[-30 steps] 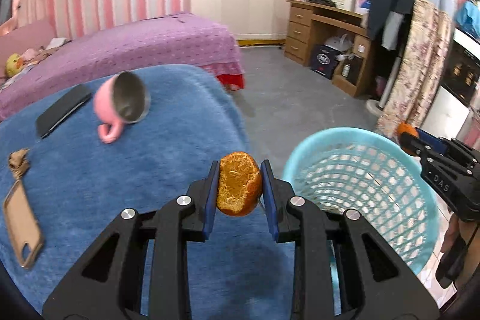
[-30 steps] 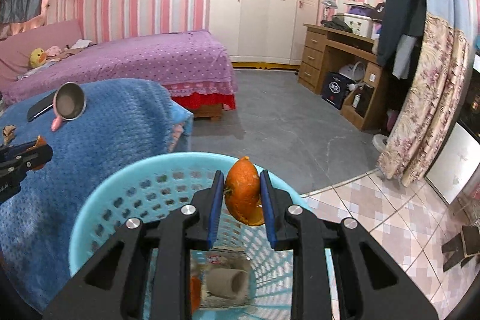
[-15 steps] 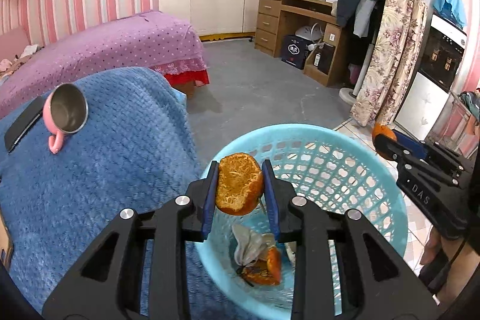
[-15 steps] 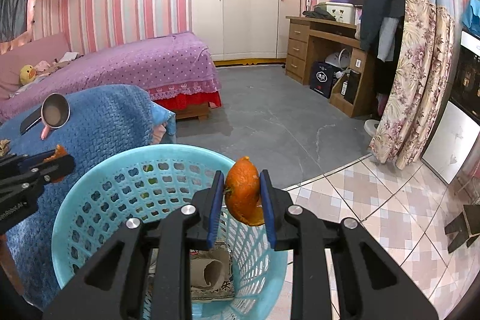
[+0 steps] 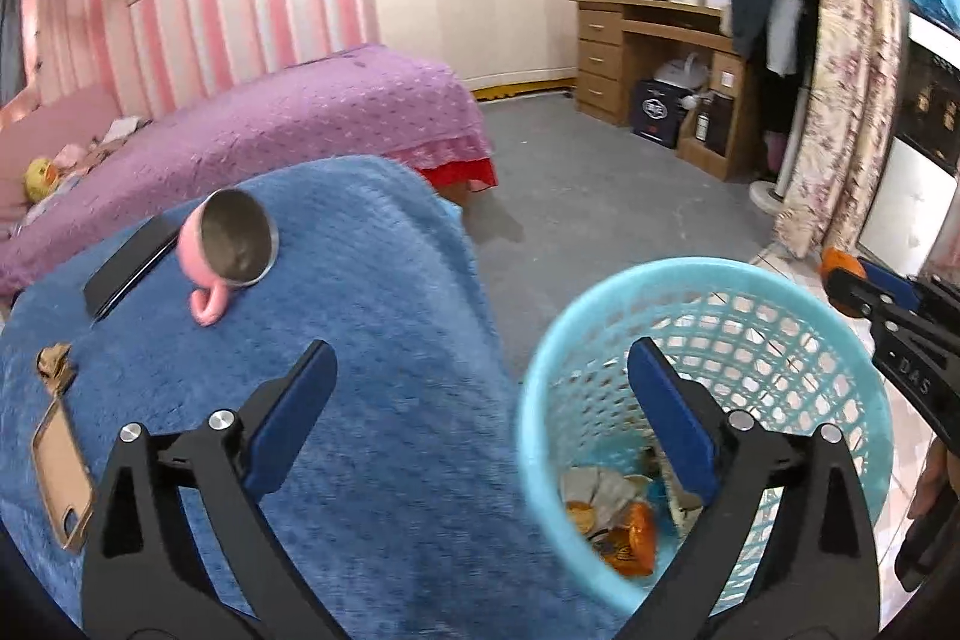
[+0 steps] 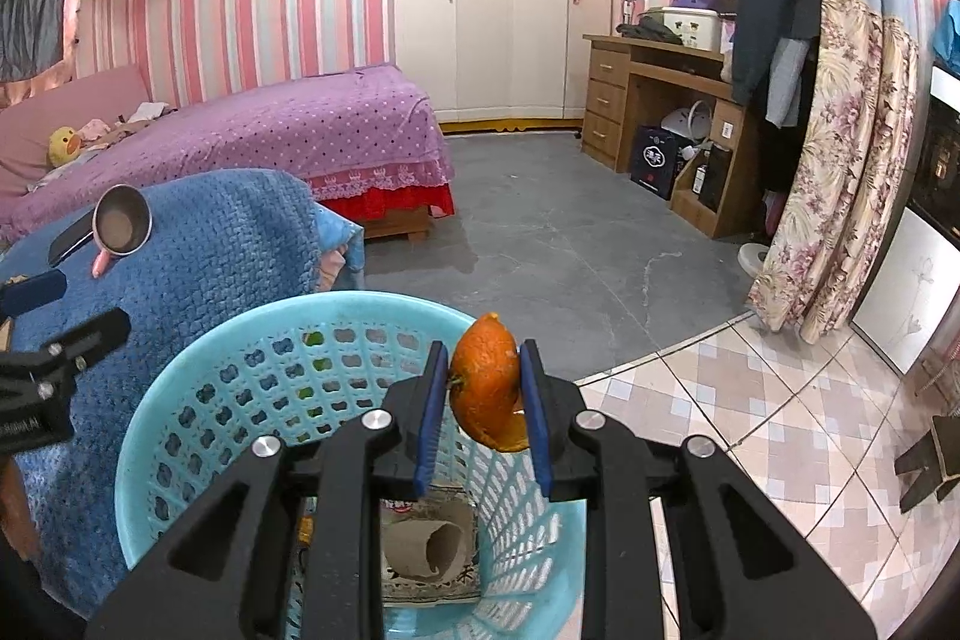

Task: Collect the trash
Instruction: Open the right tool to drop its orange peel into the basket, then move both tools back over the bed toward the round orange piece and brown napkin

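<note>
Pink-striped bedroom, blue blanket (image 5: 360, 340) beside a light-blue mesh basket (image 6: 198, 400). Right gripper (image 6: 485, 388) clamps a curled orange peel (image 6: 486, 382) above the basket's rim. Left gripper (image 5: 480, 382) has just sprung wide, nothing between its jaws. Basket contents (image 5: 612, 508) are blurred and partly hidden.

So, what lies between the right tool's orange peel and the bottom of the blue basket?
Only open air. In the right wrist view the orange peel hangs over the blue basket; a cardboard tube lies at the bottom.
</note>
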`<action>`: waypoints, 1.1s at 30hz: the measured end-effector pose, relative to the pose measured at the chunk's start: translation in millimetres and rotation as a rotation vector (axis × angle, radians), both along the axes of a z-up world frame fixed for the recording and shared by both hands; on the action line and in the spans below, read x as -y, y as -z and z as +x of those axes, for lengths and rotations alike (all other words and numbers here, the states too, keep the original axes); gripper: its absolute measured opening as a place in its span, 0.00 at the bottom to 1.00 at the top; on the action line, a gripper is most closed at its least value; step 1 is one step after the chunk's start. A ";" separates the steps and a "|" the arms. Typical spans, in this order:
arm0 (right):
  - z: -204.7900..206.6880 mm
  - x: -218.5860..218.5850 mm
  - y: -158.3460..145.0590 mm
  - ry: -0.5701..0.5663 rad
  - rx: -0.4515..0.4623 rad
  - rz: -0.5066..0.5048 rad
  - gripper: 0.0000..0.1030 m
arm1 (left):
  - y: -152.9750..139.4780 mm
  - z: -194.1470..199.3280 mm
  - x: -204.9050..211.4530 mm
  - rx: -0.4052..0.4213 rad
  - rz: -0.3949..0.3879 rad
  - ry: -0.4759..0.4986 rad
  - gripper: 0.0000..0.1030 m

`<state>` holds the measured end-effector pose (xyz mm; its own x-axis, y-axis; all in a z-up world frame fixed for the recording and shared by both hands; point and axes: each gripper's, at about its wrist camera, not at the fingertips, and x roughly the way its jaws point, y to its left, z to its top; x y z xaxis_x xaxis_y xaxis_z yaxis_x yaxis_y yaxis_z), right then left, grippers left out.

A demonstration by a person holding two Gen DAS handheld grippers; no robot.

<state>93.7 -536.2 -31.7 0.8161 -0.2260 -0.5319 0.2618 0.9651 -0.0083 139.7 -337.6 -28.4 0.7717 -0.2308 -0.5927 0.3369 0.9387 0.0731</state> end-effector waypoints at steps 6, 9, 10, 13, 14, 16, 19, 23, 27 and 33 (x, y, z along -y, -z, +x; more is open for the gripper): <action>5.1 -8.7 1.1 -0.009 -0.009 -0.020 0.25 | -8.5 6.2 -27.8 0.020 0.012 -0.058 0.93; 8.0 -10.9 3.5 -0.017 -0.016 -0.011 0.25 | -14.5 2.1 -40.6 0.058 0.041 -0.071 0.95; 9.4 -13.7 4.0 -0.017 -0.022 -0.015 0.28 | -17.6 1.1 -48.0 0.068 0.042 -0.082 0.95; 13.2 -21.6 3.5 -0.019 -0.020 -0.020 0.57 | -23.9 0.4 -64.7 0.064 0.022 -0.098 0.95; 13.5 -24.6 3.0 -0.022 -0.016 -0.018 0.64 | -24.8 -1.0 -69.4 0.064 0.016 -0.103 0.95; 15.7 -31.4 1.2 -0.023 -0.014 -0.031 0.69 | -28.1 -2.0 -79.5 0.066 0.007 -0.110 0.95; 17.2 -38.6 0.3 -0.013 -0.007 -0.037 0.80 | -32.4 -5.4 -93.1 0.073 -0.001 -0.114 0.95; 17.3 -47.4 -3.8 0.017 0.020 -0.033 0.92 | -38.4 -7.8 -115.1 0.083 -0.002 -0.124 0.95; 25.3 -63.2 -5.1 0.014 0.017 -0.046 0.95 | -43.0 -7.8 -140.0 0.082 -0.013 -0.141 0.95; 42.2 -93.1 -1.3 -0.024 -0.030 -0.092 0.95 | -42.3 -5.2 -180.2 0.101 0.013 -0.178 0.95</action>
<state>136.0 -443.1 -30.5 0.8057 -0.2555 -0.5344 0.2367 0.9659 -0.1050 134.5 -157.5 13.9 0.8554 -0.0777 -0.5121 0.1557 0.9815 0.1111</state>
